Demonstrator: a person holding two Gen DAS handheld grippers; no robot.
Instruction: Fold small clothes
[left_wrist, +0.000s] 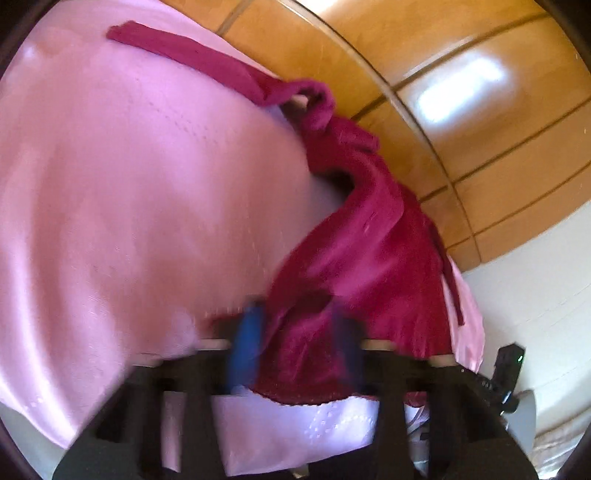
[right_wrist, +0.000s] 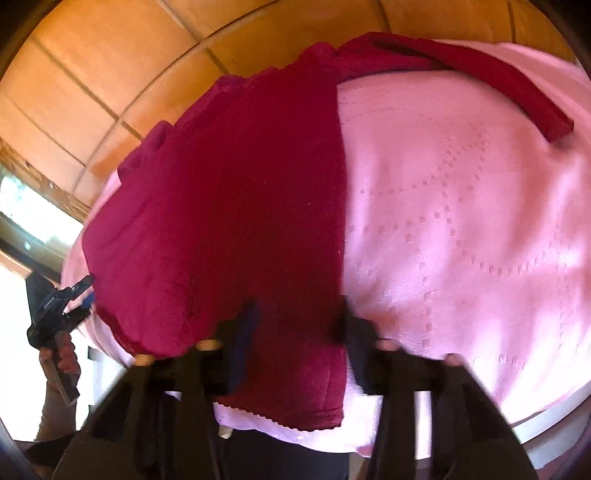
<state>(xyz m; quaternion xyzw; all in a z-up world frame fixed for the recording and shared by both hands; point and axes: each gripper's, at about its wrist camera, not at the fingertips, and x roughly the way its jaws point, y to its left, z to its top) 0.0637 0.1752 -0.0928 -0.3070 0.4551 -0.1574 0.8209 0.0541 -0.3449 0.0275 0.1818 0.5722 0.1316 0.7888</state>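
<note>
Surveying the left wrist view from the left: a pink cloth (left_wrist: 129, 184) with a faint embossed pattern covers the tabletop and fills most of the frame. A dark red garment (left_wrist: 369, 240) lies along the cloth's right-hand edge. One long sleeve (left_wrist: 192, 55) stretches flat towards the upper left, and the body is bunched and twisted further right. Wooden flooring (left_wrist: 461, 110) shows beyond the edge.

The left gripper (left_wrist: 295, 332) sits at the bottom centre. Its blue fingers (left_wrist: 245, 343) are on either side of a raised fold of the garment near the scalloped hem. This area is heavily blurred, so I cannot tell whether the pads are pressing on the fabric or merely flank it.

In the right wrist view, from the left: a hand (right_wrist: 62, 358) holds the left gripper at the table's left edge, beside the garment's lower left corner. The body of the garment lies spread over the left half of the cloth, and its straight right edge runs down the middle of the frame. The right gripper (right_wrist: 297, 328) is closed on the lower part of the garment, just above the hem, with its right finger (right_wrist: 354, 343) at that straight edge. Bare pink cloth extends to the right. The sleeve lies across its upper right portion.
</note>
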